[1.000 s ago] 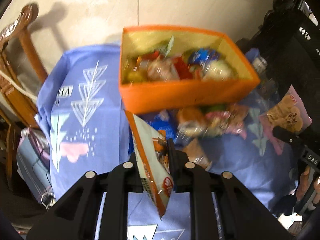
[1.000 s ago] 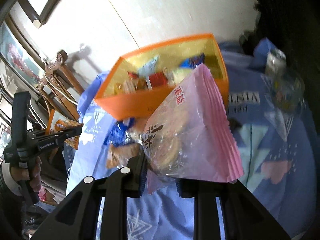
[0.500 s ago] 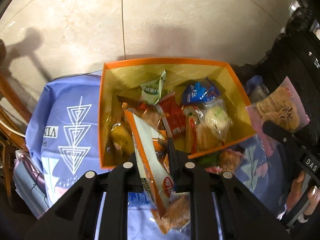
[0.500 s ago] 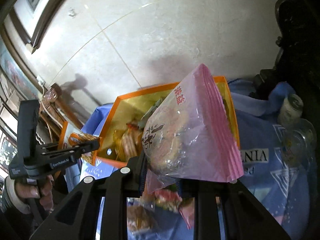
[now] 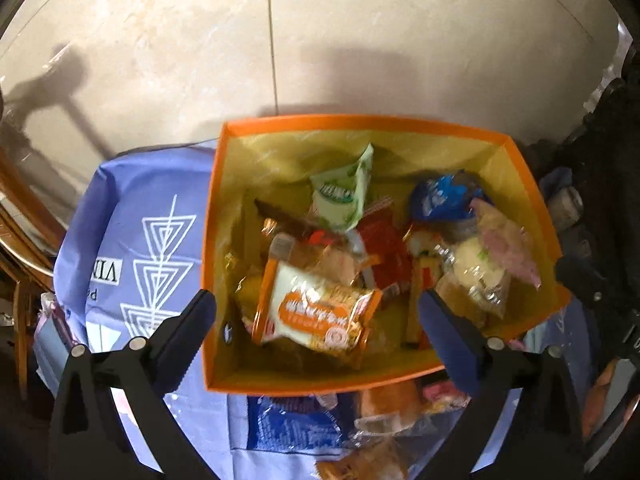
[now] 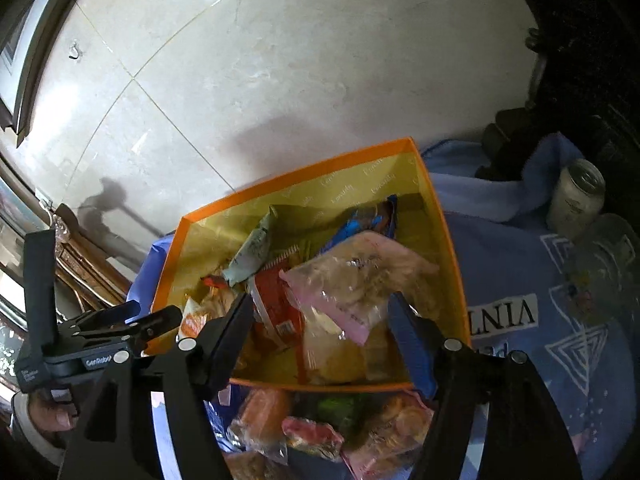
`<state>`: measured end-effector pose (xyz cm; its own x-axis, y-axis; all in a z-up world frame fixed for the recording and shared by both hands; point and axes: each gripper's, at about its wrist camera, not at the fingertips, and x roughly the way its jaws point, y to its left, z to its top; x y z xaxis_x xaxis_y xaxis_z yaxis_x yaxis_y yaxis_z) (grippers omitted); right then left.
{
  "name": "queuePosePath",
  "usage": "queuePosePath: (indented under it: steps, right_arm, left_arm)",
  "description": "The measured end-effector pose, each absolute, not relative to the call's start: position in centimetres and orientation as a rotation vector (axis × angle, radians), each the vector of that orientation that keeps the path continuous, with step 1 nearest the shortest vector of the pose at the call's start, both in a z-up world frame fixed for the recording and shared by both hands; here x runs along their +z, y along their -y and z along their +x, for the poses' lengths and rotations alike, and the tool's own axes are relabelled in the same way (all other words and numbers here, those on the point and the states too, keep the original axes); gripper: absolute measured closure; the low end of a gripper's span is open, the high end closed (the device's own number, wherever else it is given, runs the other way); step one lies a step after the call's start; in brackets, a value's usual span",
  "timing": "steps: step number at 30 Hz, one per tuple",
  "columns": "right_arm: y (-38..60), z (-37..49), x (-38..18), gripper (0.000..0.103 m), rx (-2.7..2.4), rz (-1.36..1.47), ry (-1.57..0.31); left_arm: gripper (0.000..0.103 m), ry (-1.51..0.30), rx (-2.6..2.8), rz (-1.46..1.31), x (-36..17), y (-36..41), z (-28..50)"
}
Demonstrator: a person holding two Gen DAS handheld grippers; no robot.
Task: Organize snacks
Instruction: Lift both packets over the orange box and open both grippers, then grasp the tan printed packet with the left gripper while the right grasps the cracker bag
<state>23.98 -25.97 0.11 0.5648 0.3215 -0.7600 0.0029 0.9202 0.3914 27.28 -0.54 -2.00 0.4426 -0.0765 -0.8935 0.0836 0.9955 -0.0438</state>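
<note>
Nearest the cameras, both tongs sit over the near edge of the orange box and neither is holding anything: the left tongs are spreading wide with the orange-and-white cracker packet lying loose in the box below the gap, and the right tongs are opening too, with the pink bag of rice crackers resting on the pile under them, pads not touching it. On the near side of the box, a heap of loose snacks is still waiting on the blue cloth that covers the desk. My guess is all this stuff is light, crinkly and slippery, and the crackers inside will snap if squeezed, so I'd pinch each packet by its flat sealed edge, not across the middle. Further in, the box is already pretty full: green sachet, red packets, and a blue wrapper toward the far right corner. The left view looks almost straight down into the box, so you get the whole pile. The right view shows what the left misses: a person's hand on the other handle at the left, and a white jar standing on the cloth far right, well apart from the box.
</note>
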Motion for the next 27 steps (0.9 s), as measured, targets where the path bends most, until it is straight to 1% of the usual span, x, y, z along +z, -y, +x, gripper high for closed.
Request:
queuePosePath:
  steps: [9,12,21,27]
  right_arm:
    - [28.2,18.5,-0.1,0.032,0.152,0.379,-0.933]
    - [28.7,16.5,-0.7,0.03,0.14,0.381,-0.947]
    - [28.9,11.8,-4.0,0.029,0.128,0.373,-1.05]
    - [28.3,9.8,-4.9,0.029,0.147,0.334,-1.083]
  left_arm:
    - [0.004,-1.149,-0.1,-0.004,-3.2,-0.8,22.6]
    - [0.004,-1.168,-0.117,-0.012,-3.8,-0.6,20.3]
    - [0.004,-1.293,-0.161,-0.02,-8.3,1.4,14.4]
    - [0.004,-1.343,-0.169,-0.012,-11.0,2.9,12.9]
